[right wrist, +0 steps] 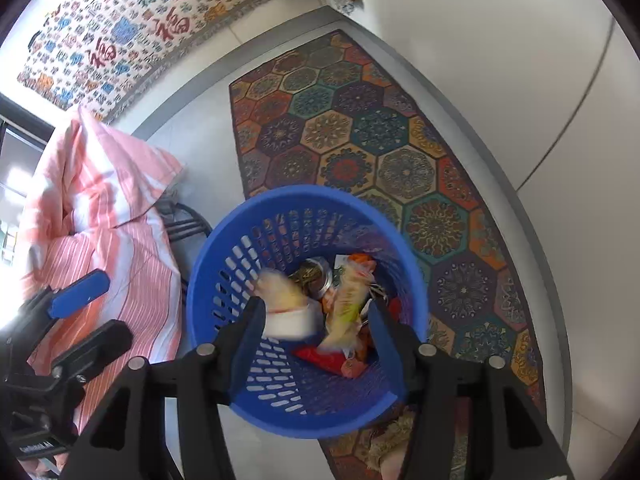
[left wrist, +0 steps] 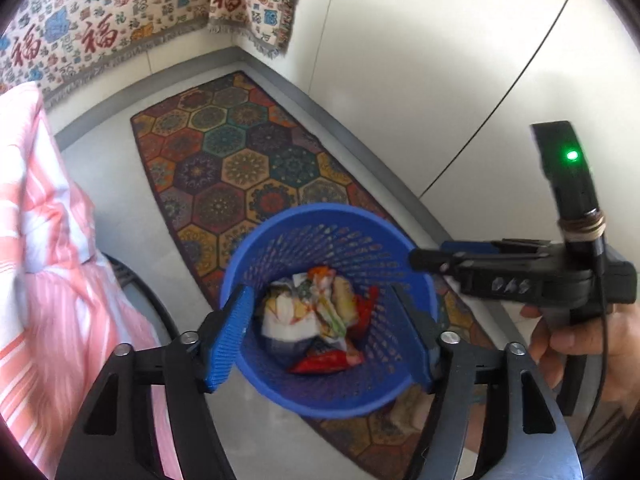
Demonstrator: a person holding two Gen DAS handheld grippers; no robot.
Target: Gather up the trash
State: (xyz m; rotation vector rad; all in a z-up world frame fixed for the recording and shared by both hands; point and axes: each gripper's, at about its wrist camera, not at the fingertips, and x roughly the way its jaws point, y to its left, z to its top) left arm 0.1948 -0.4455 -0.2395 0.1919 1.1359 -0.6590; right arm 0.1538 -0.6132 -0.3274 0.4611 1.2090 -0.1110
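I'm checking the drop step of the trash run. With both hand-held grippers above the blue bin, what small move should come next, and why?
Probably lift the right hand-held gripper straight up and away. Its jaws stand open over the blue perforated plastic bin, and blurred wrappers look already released among the trash. The left hand-held gripper is open and empty too.
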